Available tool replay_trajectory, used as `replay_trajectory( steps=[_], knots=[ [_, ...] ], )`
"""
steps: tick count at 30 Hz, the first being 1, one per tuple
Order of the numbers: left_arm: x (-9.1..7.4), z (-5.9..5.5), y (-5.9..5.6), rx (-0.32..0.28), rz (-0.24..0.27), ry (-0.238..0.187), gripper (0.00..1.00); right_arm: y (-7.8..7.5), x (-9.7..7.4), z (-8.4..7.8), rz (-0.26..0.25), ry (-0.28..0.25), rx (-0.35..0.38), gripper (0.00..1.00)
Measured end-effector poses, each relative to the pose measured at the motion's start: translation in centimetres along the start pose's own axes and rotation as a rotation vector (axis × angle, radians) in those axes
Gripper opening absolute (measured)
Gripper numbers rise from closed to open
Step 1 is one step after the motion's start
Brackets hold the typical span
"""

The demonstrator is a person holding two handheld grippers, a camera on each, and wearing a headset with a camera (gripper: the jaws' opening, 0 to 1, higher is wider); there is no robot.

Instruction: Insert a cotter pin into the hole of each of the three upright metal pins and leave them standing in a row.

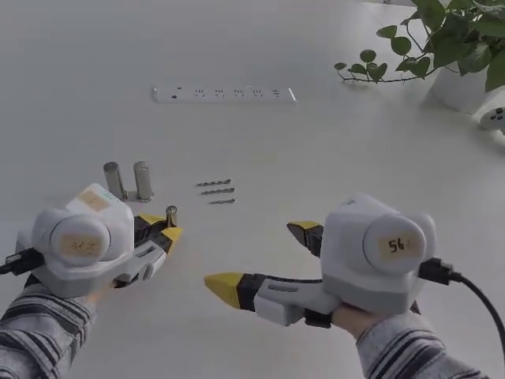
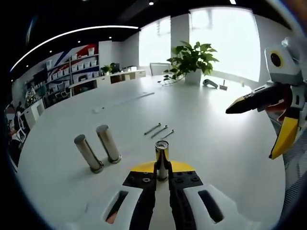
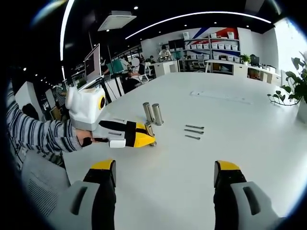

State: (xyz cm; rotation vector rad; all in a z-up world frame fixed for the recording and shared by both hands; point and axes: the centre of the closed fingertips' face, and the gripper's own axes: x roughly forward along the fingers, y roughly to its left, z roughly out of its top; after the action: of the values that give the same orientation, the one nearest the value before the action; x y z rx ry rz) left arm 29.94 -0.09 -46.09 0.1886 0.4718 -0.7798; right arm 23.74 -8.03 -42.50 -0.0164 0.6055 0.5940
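Metal pin (image 2: pixel 162 154), upright on the worktop (image 1: pixel 331 150), gripped in the jaws of my left gripper (image 2: pixel 162 171), I judge to steady it; my right gripper (image 3: pixel 165 168) has its jaws wide, free to fetch the three cotter pins (image 1: pixel 215 192) nearby.

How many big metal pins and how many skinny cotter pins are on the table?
Metal pins: 3 (2 standing free, 1 held upright in the jaws of the left gripper)
Cotter pins: 3
Total: 6
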Motion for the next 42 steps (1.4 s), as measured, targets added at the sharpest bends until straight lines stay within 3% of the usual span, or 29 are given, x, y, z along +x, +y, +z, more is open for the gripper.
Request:
replay_trajectory(
  steps=[3, 12, 24, 30, 35, 42],
  knots=[
    [0.0, -0.2, -0.1, 0.026, -0.003, 0.013, 0.05, 0.0, -0.1, 0.0, 0.004, 0.001, 0.003, 0.82],
    [0.4, -0.7, 0.1, 0.025, -0.006, 0.014, 0.05, 0.1, 0.1, -0.1, 0.031, 0.010, 0.012, 0.74],
    [0.7, -1.1, 0.6, 0.015, 0.015, 0.016, 0.06, -0.7, 0.4, 0.1, 0.082, 0.077, -0.025, 0.54],
    [0.4, -1.4, 0.8, 0.023, 0.040, 0.043, 0.13, -1.9, 1.0, 0.5, 0.124, 0.150, -0.104, 0.46],
    [-0.5, -1.3, 1.0, -0.007, 0.058, 0.048, 0.19, -2.9, 1.7, 0.8, 0.151, 0.218, -0.173, 0.43],
    [-2.6, -0.6, 1.5, -0.091, 0.099, 0.028, 0.36, -3.7, 3.2, 1.7, 0.211, 0.294, -0.277, 0.34]
  ],
)
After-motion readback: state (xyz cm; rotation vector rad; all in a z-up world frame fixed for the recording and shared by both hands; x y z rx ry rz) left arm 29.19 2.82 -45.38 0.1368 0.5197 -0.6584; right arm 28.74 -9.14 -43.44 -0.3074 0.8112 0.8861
